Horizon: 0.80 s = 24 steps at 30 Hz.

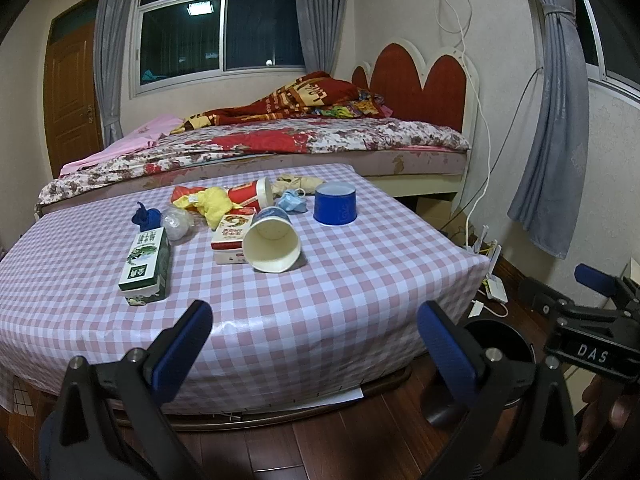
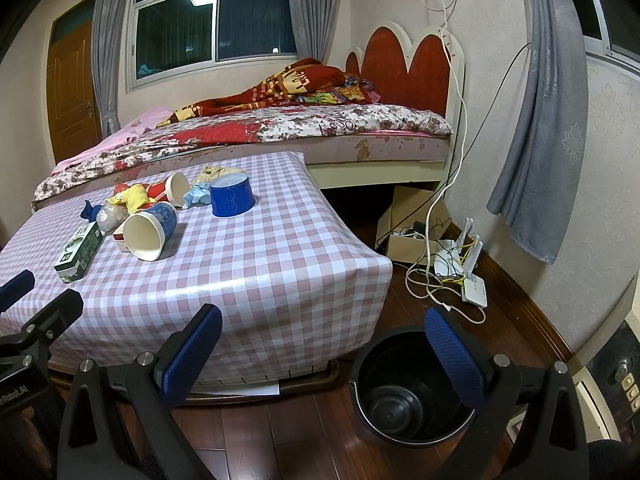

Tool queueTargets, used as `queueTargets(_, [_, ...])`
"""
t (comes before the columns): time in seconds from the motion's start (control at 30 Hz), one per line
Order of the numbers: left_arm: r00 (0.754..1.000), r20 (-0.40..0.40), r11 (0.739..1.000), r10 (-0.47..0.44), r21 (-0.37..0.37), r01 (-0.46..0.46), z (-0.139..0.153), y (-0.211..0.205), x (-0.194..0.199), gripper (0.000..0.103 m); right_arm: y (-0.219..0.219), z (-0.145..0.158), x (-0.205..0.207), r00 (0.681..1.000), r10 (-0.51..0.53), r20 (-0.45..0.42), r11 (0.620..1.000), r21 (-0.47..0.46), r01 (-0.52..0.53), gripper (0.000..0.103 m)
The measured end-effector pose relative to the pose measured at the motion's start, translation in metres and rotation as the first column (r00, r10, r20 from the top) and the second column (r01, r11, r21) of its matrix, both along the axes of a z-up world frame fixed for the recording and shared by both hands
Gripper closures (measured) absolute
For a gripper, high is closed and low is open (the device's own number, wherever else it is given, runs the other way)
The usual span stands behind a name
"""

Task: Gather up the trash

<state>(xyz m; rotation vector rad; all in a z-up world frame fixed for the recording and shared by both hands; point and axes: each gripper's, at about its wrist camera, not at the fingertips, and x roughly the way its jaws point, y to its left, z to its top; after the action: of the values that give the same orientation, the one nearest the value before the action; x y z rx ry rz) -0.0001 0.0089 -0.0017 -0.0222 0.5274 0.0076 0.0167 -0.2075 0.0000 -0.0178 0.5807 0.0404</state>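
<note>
One bucket (image 2: 404,392), perhaps empty, right view

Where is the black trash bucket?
The round black plastic bucket stands on the wooden floor, right of the checked-cloth table, under the right gripper.

Your near half of the checked table (image 1: 320,300) is bare cloth, open to reach from 6 o'clock; the clutter sits from centre to 11 o'clock, with the green carton (image 1: 146,266) and tipped white cup (image 1: 272,242) foremost. At 1 o'clock the upturned blue bowl (image 1: 335,204) stands apart. The black bin (image 2: 404,388) on the floor at 5 o'clock has an unobstructed mouth; cables (image 2: 436,276) crowd the wall beyond it.
</note>
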Motion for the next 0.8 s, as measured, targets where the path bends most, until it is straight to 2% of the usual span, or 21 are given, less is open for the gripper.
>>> queueTargets(0.8, [1.0,-0.002,1.0,0.001,-0.001,-0.001,-0.0003,0.0004,-0.0006,0.001,0.0006,0.0,0.0005,1.0,0.003,0.0,1.0,0.0,-0.003,0.001])
